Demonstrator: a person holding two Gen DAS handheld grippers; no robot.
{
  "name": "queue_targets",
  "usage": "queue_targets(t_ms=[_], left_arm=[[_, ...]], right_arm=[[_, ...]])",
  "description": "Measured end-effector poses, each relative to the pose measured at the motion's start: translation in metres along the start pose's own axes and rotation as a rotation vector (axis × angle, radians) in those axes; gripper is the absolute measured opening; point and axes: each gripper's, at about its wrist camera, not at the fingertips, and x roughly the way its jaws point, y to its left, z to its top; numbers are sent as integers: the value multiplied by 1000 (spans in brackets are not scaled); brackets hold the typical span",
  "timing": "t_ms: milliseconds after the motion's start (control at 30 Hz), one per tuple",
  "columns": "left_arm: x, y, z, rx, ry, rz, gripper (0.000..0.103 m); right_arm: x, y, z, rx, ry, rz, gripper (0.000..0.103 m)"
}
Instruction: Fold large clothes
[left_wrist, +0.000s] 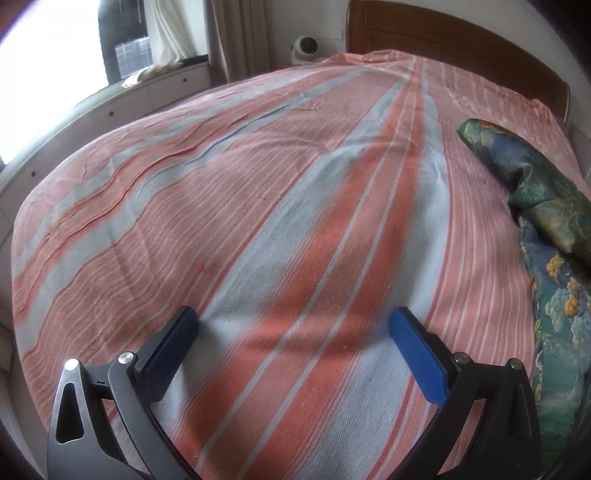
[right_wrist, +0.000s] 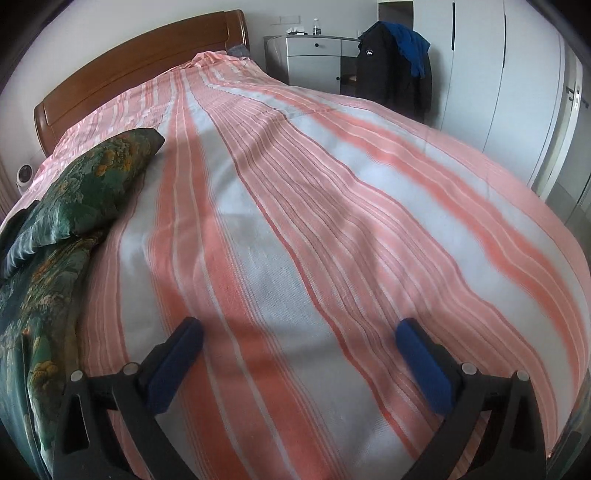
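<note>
Left wrist view: the left gripper (left_wrist: 293, 325) tilts down over a coral-and-pale-blue striped bed sheet (left_wrist: 258, 206), its blue-padded jaws spread wide with only sheet between them. The task's garment, a crumpled green-and-blue printed satin garment (left_wrist: 546, 229), lies along the bed's right edge, well apart from the gripper. Broad, open sheet stretches to the brown wooden headboard (left_wrist: 443, 33); wrinkles gather toward the window side.

Right wrist view: the right gripper (right_wrist: 299, 334) also angles down, jaws at their widest and holding nothing. The satin garment (right_wrist: 74, 192) sits at left, beside the left finger. Open sheet runs right to the mattress edge. A black jacket (right_wrist: 391, 70) by the white cabinet (right_wrist: 314, 62) bears a small white logo, unreadable.
</note>
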Motion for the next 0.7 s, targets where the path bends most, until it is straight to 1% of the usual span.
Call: queue_targets(t_ms=[700], left_arm=[[0, 0, 1, 3, -5, 7, 103]], right_arm=[[1, 4, 1, -7, 2, -11, 103]])
